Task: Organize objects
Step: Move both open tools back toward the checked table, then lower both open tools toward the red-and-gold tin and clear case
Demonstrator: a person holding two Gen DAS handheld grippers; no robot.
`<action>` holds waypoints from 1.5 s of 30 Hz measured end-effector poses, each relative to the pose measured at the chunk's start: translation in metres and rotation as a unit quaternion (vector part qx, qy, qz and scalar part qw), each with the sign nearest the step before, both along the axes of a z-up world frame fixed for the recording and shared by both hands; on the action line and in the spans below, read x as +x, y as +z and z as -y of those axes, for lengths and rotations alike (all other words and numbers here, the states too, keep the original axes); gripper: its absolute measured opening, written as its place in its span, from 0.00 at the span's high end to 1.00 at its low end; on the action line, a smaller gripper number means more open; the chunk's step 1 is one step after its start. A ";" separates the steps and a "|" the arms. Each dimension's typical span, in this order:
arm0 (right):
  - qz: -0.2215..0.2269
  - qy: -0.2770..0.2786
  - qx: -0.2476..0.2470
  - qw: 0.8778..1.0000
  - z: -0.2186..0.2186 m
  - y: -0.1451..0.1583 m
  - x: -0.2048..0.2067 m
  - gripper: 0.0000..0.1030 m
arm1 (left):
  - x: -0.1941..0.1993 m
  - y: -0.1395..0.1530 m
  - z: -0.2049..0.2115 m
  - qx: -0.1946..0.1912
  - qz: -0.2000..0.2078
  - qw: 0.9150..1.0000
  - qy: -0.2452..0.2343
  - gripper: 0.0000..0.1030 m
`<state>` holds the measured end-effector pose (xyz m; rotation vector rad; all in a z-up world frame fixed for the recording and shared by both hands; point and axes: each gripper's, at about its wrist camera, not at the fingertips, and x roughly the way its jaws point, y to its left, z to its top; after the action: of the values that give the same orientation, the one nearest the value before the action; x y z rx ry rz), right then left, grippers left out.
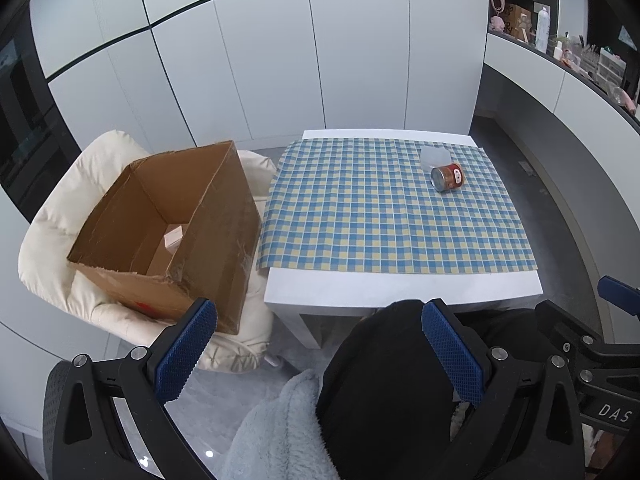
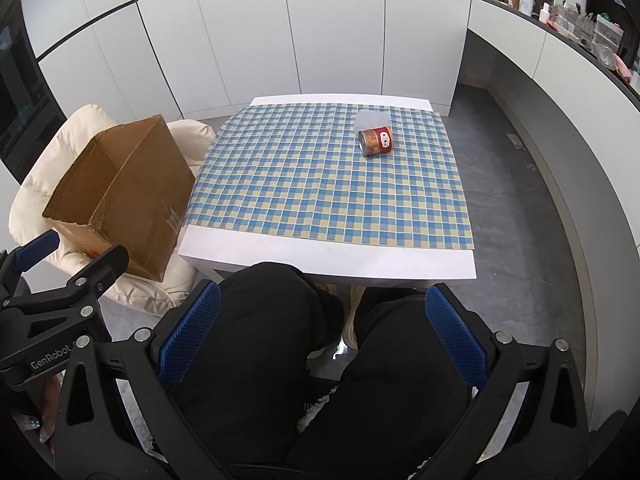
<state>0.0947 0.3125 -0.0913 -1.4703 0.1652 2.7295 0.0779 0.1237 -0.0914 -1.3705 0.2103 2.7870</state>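
A red can [image 1: 448, 177] [image 2: 376, 141] lies on its side at the far right of the checked cloth. Right behind it, touching or nearly so, stands a small translucent plastic container [image 1: 435, 155] [image 2: 373, 119]. An open cardboard box [image 1: 168, 228] [image 2: 120, 196] sits on a cream cushioned chair left of the table, with a small pale box [image 1: 174, 237] on its floor. My left gripper [image 1: 320, 354] is open, held low above a person's knees in front of the table. My right gripper [image 2: 323, 340] is open too, also over the knees. Both hold nothing.
The white table [image 1: 400, 286] [image 2: 320, 258] carries a blue and yellow checked cloth [image 1: 380, 208] [image 2: 320, 176]. A cream chair [image 1: 52, 224] [image 2: 36, 184] holds the box. White cabinet doors stand behind. A curved counter with bottles and clutter [image 1: 560, 48] [image 2: 580, 20] runs along the right.
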 end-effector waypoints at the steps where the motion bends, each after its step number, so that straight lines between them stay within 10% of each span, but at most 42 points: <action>1: 0.000 -0.001 0.000 1.000 -0.001 -0.001 -0.002 0.00 | -0.003 -0.001 0.000 -0.001 0.001 1.000 0.000 0.01; 45: 0.039 -0.040 -0.038 0.998 -0.077 -0.089 -0.210 0.00 | -0.199 -0.076 -0.041 0.026 0.062 0.997 0.026 0.01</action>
<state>-0.1152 0.3891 -0.1803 -1.5508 0.3226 2.6259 -0.1212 0.1647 -0.1670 -1.5518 0.0993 2.7133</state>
